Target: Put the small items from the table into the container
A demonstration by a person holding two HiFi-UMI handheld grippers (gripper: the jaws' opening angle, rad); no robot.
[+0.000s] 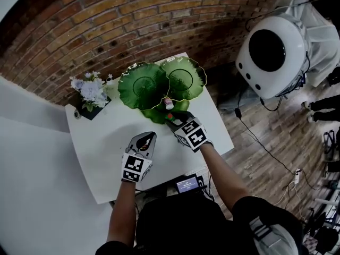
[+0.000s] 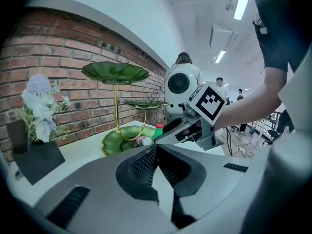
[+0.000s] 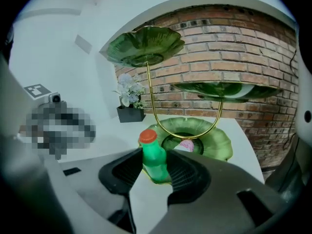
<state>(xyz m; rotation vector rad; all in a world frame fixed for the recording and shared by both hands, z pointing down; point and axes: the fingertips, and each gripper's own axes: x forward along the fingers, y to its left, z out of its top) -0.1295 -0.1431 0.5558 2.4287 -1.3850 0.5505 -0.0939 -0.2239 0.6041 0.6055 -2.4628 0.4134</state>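
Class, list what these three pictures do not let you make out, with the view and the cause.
- Base of the green bottle: right gripper view, covered by the right gripper's jaws.
- The pink-and-white item in the bottom dish: right gripper view, partly behind the rim, too small to identify.
- The screen beside the table: head view, too small to read.
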